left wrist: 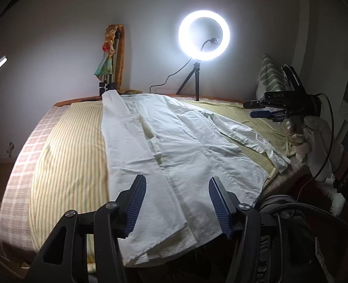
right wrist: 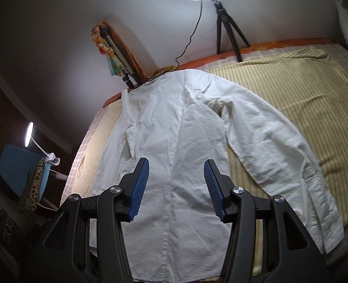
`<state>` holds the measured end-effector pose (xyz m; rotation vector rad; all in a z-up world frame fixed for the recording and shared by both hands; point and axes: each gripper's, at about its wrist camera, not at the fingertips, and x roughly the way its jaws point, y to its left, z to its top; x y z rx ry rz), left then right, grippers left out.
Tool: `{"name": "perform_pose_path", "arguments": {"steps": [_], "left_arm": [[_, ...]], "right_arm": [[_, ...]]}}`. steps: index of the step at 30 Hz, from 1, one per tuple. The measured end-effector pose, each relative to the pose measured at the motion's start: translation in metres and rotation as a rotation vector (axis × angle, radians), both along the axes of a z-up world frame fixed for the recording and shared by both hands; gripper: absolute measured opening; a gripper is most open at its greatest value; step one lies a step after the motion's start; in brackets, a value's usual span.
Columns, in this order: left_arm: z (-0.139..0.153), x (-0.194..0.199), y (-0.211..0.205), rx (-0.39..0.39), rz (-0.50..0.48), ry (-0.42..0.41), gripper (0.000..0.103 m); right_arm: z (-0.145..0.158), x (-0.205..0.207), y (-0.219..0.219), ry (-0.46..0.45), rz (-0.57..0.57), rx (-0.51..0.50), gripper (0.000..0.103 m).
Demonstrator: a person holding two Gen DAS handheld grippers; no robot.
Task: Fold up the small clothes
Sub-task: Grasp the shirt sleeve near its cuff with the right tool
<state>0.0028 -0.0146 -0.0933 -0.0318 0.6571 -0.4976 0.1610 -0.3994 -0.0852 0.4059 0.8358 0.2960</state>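
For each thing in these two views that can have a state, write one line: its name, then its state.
white shirt: spread flat on the bed, left sleeve folded in over the body, right sleeve still out to the side
left gripper: open, nothing between its jaws
right gripper: open, nothing between its jaws
ring light: lit
desk lamp: lit
striped sheet: spread over the bed

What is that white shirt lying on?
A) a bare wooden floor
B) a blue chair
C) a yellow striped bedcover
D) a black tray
C: the white shirt is spread flat over the yellow striped bedcover, which shows on both sides of it.
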Motion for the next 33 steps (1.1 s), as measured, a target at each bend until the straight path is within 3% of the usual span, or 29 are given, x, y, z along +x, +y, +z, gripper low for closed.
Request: {"name": "perform_pose_path", "arguments": {"steps": [3, 9, 18, 24, 25, 27, 28, 29, 33], "left_arm": [[0.001, 0.003, -0.015, 0.003, -0.024, 0.006, 0.06], [-0.002, 0.016, -0.042, -0.002, -0.071, 0.035, 0.061], [-0.024, 0.05, -0.083, 0.028, -0.157, 0.098, 0.061], [-0.039, 0.079, -0.099, 0.031, -0.18, 0.127, 0.06], [-0.042, 0.082, -0.101, 0.029, -0.181, 0.132, 0.06], [-0.047, 0.087, -0.103, 0.034, -0.185, 0.139, 0.06], [-0.05, 0.088, -0.103, 0.039, -0.189, 0.141, 0.059], [-0.052, 0.089, -0.104, 0.042, -0.194, 0.144, 0.059], [-0.059, 0.09, -0.103, 0.049, -0.217, 0.137, 0.059]], "right_arm": [[0.0, -0.007, -0.023, -0.001, -0.028, -0.017, 0.057], [-0.008, -0.014, -0.073, 0.017, -0.095, -0.045, 0.057], [-0.063, 0.016, -0.126, 0.134, -0.211, -0.068, 0.057], [-0.092, 0.041, -0.125, 0.171, -0.217, -0.07, 0.057], [-0.095, 0.043, -0.122, 0.174, -0.219, -0.078, 0.055], [-0.099, 0.049, -0.118, 0.182, -0.226, -0.097, 0.037], [-0.102, 0.052, -0.117, 0.189, -0.228, -0.094, 0.017], [-0.103, 0.053, -0.117, 0.194, -0.232, -0.082, 0.009], [-0.094, 0.052, -0.112, 0.144, -0.238, -0.032, 0.006]]}}
